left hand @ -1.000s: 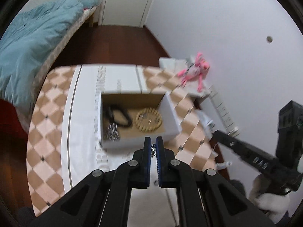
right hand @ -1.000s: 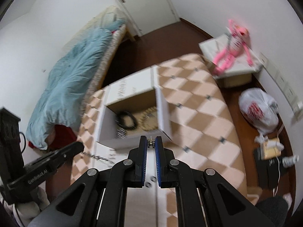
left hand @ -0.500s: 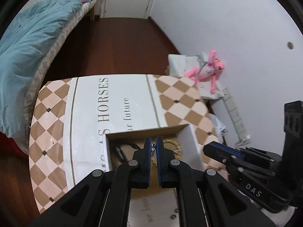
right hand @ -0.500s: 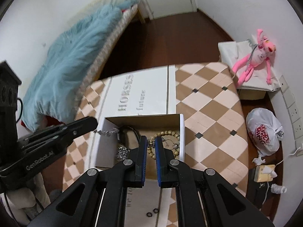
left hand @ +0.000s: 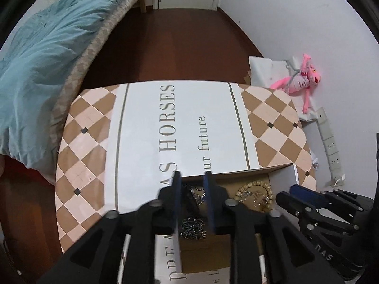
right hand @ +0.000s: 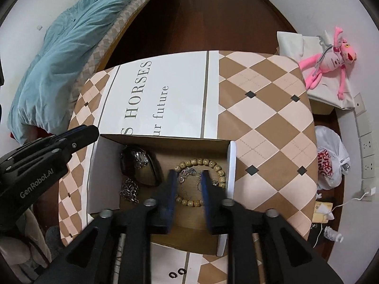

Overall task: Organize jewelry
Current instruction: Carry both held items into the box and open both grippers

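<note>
An open cardboard box (right hand: 232, 165) with white walls sits on the table (right hand: 260, 108). Inside lie a wooden bead bracelet (right hand: 201, 162), a thin silver chain (right hand: 189, 175) draped over it and over a black bangle (right hand: 139, 165), and a silver link chain (right hand: 129, 190). My right gripper (right hand: 188, 177) is open above the bracelet, with the thin chain lying loose between its fingers. My left gripper (left hand: 192, 182) is open over the box's left half, above the black bangle and link chain (left hand: 191, 226). The bead bracelet also shows in the left wrist view (left hand: 253, 193).
The table has a checkered cloth with a white printed panel (left hand: 180, 123). Two small black rings (right hand: 177, 273) lie on the table near the front edge. A bed with a blue quilt (left hand: 47, 47) is at the left. A pink plush toy (right hand: 331, 59) and a plastic bag (right hand: 331, 158) are at the right.
Both grippers moved forward over the box and opened. The thin silver chain they held between them now lies in the box.
</note>
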Action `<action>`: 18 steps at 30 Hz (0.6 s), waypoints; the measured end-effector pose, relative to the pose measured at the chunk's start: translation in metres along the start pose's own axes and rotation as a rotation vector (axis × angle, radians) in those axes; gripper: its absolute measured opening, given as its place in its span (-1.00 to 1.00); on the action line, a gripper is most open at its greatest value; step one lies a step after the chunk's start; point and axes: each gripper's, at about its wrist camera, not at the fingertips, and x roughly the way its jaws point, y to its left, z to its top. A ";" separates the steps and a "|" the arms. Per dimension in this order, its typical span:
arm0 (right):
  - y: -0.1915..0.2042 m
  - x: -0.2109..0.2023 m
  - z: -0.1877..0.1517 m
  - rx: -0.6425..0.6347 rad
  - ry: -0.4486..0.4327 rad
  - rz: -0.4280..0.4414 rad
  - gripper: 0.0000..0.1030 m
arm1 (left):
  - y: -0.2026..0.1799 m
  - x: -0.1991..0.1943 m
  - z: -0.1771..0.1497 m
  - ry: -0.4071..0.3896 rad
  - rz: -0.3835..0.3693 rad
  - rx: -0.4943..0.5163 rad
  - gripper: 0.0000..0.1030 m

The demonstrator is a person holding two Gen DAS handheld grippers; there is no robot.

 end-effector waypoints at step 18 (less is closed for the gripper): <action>-0.011 -0.024 -0.050 0.010 -0.082 -0.246 0.86 | 0.011 -0.013 -0.056 -0.069 0.128 -0.027 0.94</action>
